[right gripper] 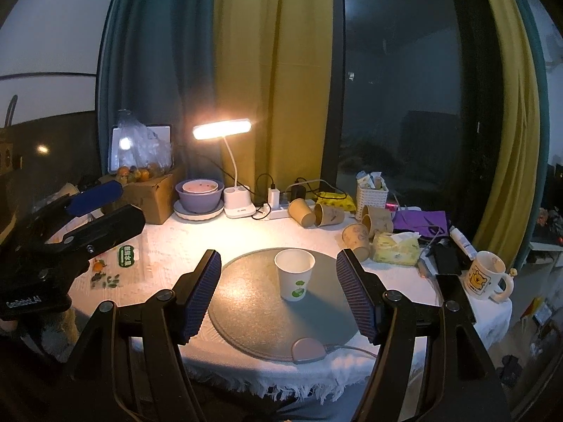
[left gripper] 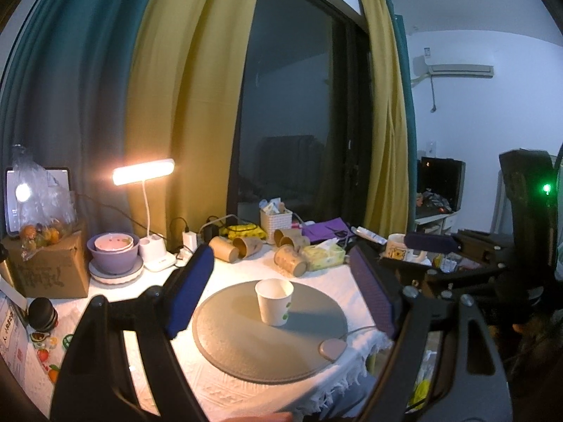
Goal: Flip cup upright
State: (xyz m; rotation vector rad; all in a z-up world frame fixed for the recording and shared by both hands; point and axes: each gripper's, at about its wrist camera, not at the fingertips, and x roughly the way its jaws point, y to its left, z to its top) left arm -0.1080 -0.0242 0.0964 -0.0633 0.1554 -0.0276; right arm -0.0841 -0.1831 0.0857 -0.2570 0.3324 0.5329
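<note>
A white paper cup [left gripper: 274, 301] with a green mark stands upright, mouth up, on a round grey mat [left gripper: 246, 344]. It also shows in the right wrist view [right gripper: 295, 279] on the mat [right gripper: 253, 309]. My left gripper [left gripper: 281, 297] is open and empty, its blue pads either side of the cup and nearer the camera, not touching it. My right gripper [right gripper: 279, 293] is open and empty, also framing the cup from the near side. The left gripper shows at the left of the right wrist view [right gripper: 98, 207].
Several brown paper cups [right gripper: 329, 214] lie on their sides at the back of the table. A lit desk lamp [right gripper: 222, 129], purple bowls [right gripper: 199, 195], a cardboard box [right gripper: 155, 193], a tissue pack [right gripper: 396, 248] and a bear mug [right gripper: 485, 277] stand around. A pink disc [right gripper: 309, 349] lies on the mat's near edge.
</note>
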